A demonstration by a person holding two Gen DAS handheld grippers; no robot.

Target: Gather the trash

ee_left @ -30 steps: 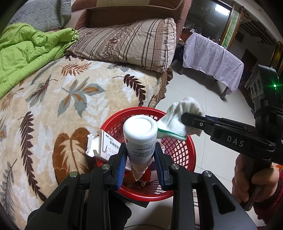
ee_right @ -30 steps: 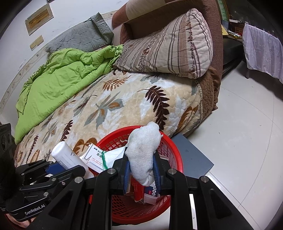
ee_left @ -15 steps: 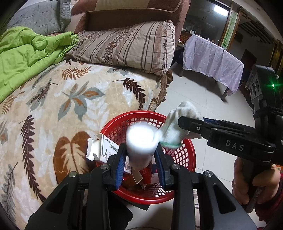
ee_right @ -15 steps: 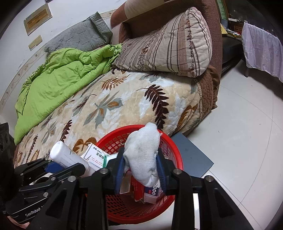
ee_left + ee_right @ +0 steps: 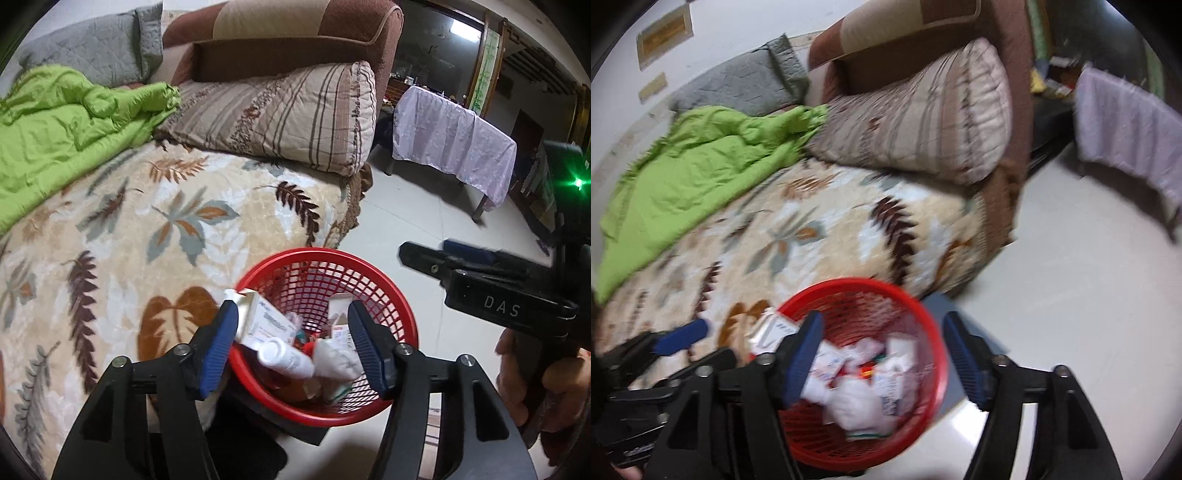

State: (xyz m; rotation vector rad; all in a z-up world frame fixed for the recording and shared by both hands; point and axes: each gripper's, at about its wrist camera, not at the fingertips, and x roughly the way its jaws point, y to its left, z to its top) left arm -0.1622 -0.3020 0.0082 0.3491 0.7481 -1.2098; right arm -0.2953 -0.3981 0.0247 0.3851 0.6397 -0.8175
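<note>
A red mesh basket (image 5: 402,321) stands on the floor by the bed; it also shows in the right wrist view (image 5: 931,325). Inside lie a white bottle (image 5: 286,356), a white glove (image 5: 338,360), and a white medicine box (image 5: 264,321). The glove shows in the right wrist view too (image 5: 857,404). My left gripper (image 5: 293,349) is open and empty, just above the basket. My right gripper (image 5: 882,358) is open and empty over the basket; it also shows in the left wrist view (image 5: 443,254) at the right.
A bed with a leaf-patterned blanket (image 5: 129,236), a green quilt (image 5: 55,133) and a striped pillow (image 5: 280,118) lies left of the basket. A table under a lilac cloth (image 5: 454,136) stands on the tiled floor (image 5: 406,221) behind. A dark mat (image 5: 964,321) lies under the basket.
Both grippers have opened. The white bottle has dropped from the left one and the white glove from the right one into the red basket.
</note>
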